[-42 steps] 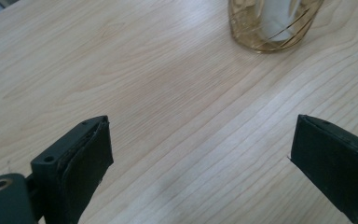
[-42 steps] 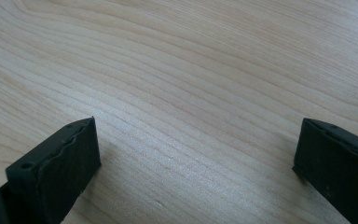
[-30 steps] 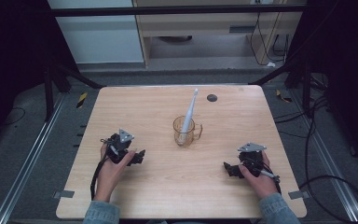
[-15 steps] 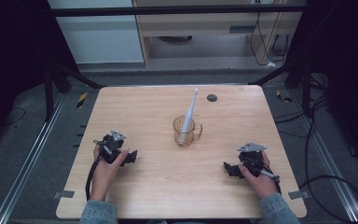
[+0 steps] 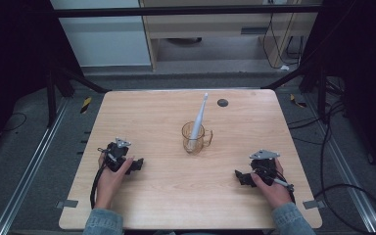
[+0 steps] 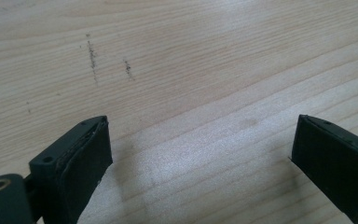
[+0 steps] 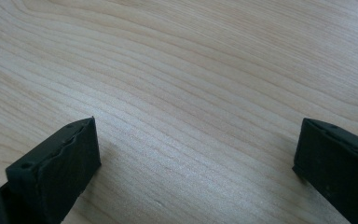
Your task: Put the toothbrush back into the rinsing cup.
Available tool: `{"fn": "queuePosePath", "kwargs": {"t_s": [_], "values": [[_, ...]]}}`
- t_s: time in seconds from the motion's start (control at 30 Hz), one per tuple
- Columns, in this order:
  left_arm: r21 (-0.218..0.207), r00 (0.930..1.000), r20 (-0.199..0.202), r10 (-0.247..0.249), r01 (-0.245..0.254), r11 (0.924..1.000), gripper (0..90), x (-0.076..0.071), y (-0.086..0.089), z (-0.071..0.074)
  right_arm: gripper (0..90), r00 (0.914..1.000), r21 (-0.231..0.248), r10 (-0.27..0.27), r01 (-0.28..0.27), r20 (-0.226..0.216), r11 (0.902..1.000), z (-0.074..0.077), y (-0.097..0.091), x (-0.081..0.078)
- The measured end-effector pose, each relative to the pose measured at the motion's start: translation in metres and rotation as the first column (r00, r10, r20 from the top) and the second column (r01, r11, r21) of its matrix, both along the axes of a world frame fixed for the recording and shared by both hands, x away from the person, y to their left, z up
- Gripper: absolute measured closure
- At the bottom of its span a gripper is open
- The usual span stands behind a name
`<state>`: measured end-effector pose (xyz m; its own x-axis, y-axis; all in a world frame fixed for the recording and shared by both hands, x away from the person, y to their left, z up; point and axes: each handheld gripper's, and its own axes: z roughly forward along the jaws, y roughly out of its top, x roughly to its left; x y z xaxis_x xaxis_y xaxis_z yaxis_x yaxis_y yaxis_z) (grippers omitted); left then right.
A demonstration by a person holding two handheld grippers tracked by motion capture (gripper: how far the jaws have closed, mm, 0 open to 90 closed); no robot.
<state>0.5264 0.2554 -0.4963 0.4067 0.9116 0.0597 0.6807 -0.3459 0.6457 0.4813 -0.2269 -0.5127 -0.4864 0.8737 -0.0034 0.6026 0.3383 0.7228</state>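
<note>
On the wooden table [image 5: 152, 117], the left gripper [image 5: 136, 164] had drifted back from the mug [image 5: 194, 138]; both grippers, including the right gripper [image 5: 241, 177], gaped empty, probably resting.

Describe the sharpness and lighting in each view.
High view: soft and low in detail, table evenly lit, surroundings dark. Left gripper view: wood grain sharp farther off, a pale sheen between the jaws of the left hand-held gripper. Right gripper view: grain crisp, right hand-held gripper jaws slightly blurred.
</note>
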Motion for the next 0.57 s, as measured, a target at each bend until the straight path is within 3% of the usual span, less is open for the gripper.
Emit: {"fn": "queuePosePath", "kwargs": {"t_s": [0.2, 0.4, 0.57], "values": [[-0.036, 0.9999, -0.004, -0.01, 0.009, 0.9993, 2.6, 0.002, 0.003, -0.004, 0.3, 1.0, 0.0, 0.0, 0.0, 0.0, 1.0, 0.0, 0.0, 0.0], [-0.073, 0.9971, 0.064, -0.042, 0.046, 0.9963, 0.0, 0.004, 0.009, -0.012, 0.3, 1.0, 0.0, 0.0, 0.0, 0.0, 1.0, 0.0, 0.0, 0.0], [-0.078, 0.9974, 0.064, -0.033, 0.038, 0.9963, 0.0, 0.006, 0.009, -0.012, 0.3, 1.0, 0.001, -0.002, 0.002, -0.001, 1.0, 0.0, 0.0, 0.0]]}}
